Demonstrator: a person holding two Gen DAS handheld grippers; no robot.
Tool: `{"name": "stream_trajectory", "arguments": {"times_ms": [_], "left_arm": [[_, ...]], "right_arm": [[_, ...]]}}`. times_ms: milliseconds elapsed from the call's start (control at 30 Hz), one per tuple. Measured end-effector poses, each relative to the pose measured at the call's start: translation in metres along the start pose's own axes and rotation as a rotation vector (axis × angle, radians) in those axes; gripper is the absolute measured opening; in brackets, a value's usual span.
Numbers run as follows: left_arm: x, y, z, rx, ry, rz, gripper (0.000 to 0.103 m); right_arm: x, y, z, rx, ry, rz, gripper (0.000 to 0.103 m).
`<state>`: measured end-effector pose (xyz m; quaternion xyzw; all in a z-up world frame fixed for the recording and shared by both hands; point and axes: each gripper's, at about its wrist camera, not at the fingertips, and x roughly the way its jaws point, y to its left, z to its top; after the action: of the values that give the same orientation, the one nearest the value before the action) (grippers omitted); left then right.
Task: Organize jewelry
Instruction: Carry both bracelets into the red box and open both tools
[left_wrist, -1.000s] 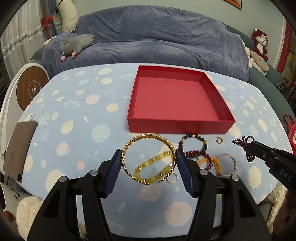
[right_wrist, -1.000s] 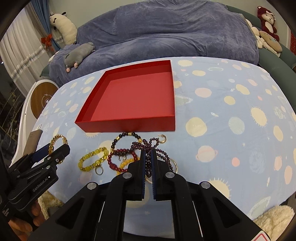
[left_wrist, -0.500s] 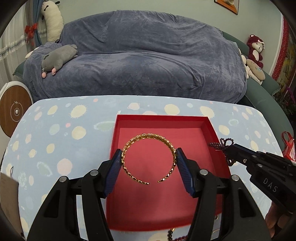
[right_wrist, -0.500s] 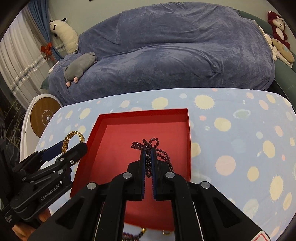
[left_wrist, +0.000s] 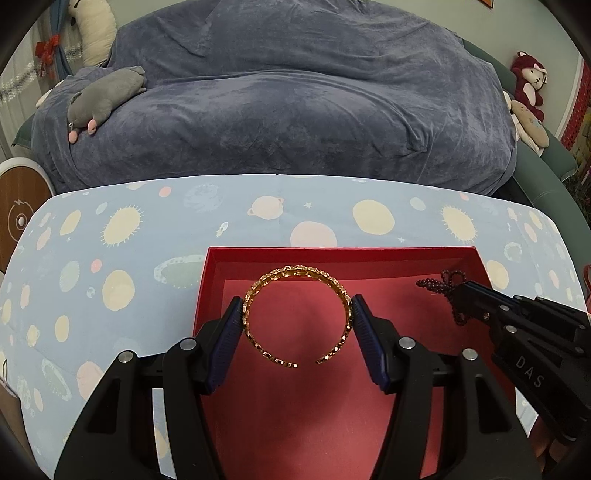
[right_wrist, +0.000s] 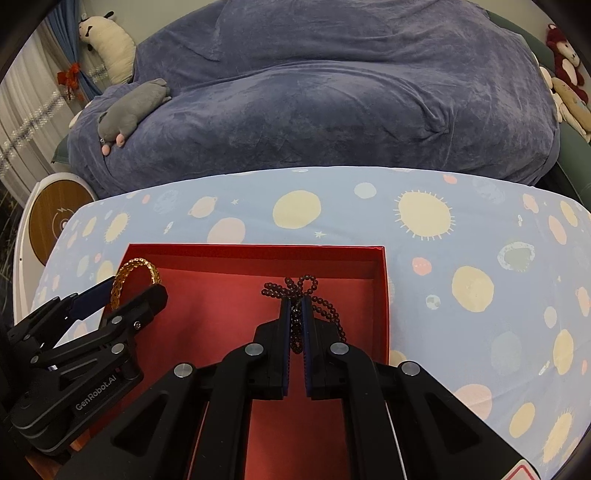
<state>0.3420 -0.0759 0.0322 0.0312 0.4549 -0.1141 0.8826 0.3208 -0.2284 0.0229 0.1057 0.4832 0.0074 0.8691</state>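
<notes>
My left gripper (left_wrist: 297, 312) is shut on a gold open bangle (left_wrist: 280, 275), its blue pads pressing the bangle's two sides, held above the floor of the red tray (left_wrist: 332, 253). In the right wrist view that bangle (right_wrist: 127, 275) shows at the tray's left side between the left gripper's fingers. My right gripper (right_wrist: 295, 306) is shut on a dark red bead bracelet (right_wrist: 325, 308), whose loops hang out past the pads over the red tray (right_wrist: 258, 249). The same bead bracelet (left_wrist: 437, 283) appears at the right of the left wrist view, in my right gripper (left_wrist: 461, 291).
The tray sits on a table under a light blue cloth with suns and planets (left_wrist: 118, 229). Behind the table a blue-covered sofa (left_wrist: 295, 110) holds a grey plush (left_wrist: 103, 99). More plush toys (left_wrist: 528, 77) sit at the far right. A round wooden-topped stand (right_wrist: 55, 221) is at the left.
Both grippers have travelled forward from over the jewelry pile at the table's front to above the red tray, each still holding its piece. The loose jewelry has dropped out of view.
</notes>
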Motion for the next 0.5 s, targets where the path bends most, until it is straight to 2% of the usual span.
{"name": "stream_trajectory", "arguments": {"times_ms": [100, 167, 200, 233, 367, 500], "left_arm": [[0.005, -0.001, 0.001, 0.000, 0.008, 0.000, 0.056], [0.007, -0.001, 0.001, -0.007, 0.010, 0.002, 0.057], [0.007, -0.001, 0.001, -0.009, 0.009, 0.006, 0.056], [0.006, -0.002, 0.001, -0.009, 0.004, 0.012, 0.058], [-0.003, -0.005, 0.001, -0.003, -0.026, 0.042, 0.070], [-0.017, -0.006, -0.001, 0.000, -0.039, 0.046, 0.071]], "right_arm": [[0.006, -0.004, 0.001, 0.006, 0.005, -0.010, 0.006], [0.005, -0.004, 0.002, 0.001, -0.006, -0.017, 0.011], [0.004, -0.004, 0.003, -0.002, -0.009, -0.023, 0.017], [0.002, -0.004, 0.002, -0.001, -0.017, -0.027, 0.022], [-0.012, -0.003, 0.000, -0.004, -0.043, -0.020, 0.026], [-0.035, 0.000, -0.007, -0.019, -0.075, -0.017, 0.032]]}}
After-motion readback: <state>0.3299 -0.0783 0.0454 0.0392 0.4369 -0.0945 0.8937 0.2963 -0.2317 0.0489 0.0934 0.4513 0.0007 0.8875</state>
